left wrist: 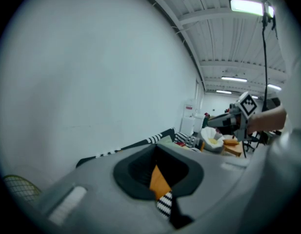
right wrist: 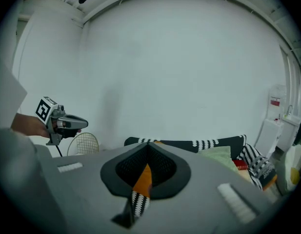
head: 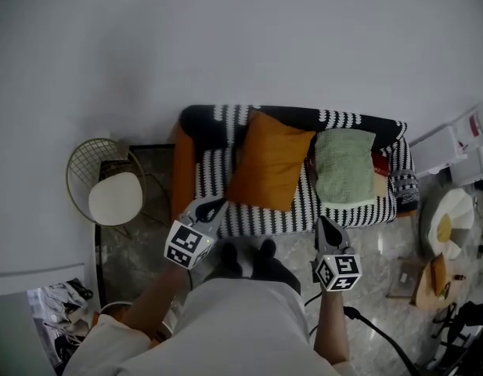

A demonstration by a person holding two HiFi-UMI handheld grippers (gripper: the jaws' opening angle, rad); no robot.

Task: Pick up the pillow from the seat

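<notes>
plain white wall [head: 225,37] backs the scene. left gripper [head: 214,207] and right gripper [head: 326,227] each have jaws pressed together on nothing, just short of the knitted black-and-white seat [head: 288,216]. on it leans the plump square orange pillow [head: 268,161], beside a flatter green cushion [head: 344,167].

Readable text: none in any view.
Cubes on left gripper [head: 213,204] and right gripper [head: 326,225]: black-and-white square patterns, no letters or numbers.
White unit [right wrist: 274,118]: small red label, print too small to read.
</notes>
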